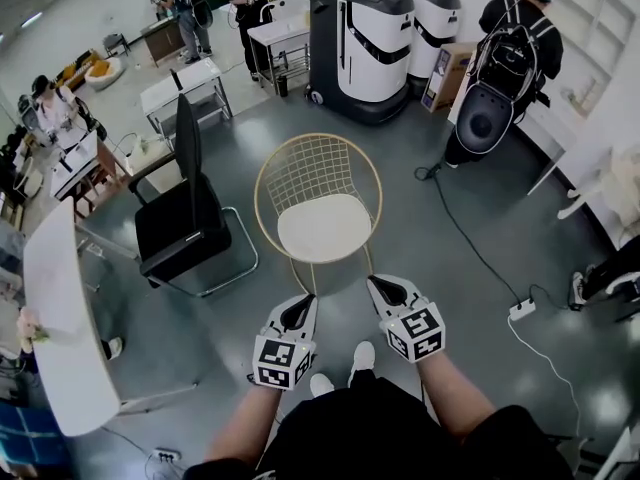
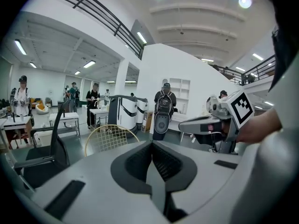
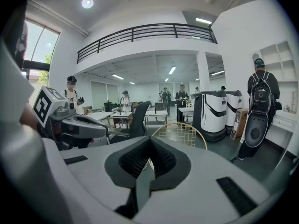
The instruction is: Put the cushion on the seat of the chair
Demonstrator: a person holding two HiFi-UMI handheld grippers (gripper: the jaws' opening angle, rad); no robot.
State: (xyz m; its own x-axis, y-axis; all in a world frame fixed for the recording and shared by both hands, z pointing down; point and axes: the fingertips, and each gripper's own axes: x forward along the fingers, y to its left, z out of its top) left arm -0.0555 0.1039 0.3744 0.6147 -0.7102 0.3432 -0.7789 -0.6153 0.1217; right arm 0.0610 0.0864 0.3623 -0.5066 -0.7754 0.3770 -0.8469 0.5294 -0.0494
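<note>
One gold wire round-back chair [image 1: 316, 171], one round white cushion [image 1: 323, 228] lying on its seat. One black office chair [image 1: 180, 223] left of it. Two grippers: left gripper [image 1: 302, 304], right gripper [image 1: 381, 285], both jaw pairs pressed together, nothing between. Cushion just beyond both tips, centred between them, not touching.

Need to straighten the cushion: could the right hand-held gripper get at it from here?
Probably yes: the right hand-held gripper sits just before the cushion at the chair's open front, nothing between; its jaws are shut.
</note>
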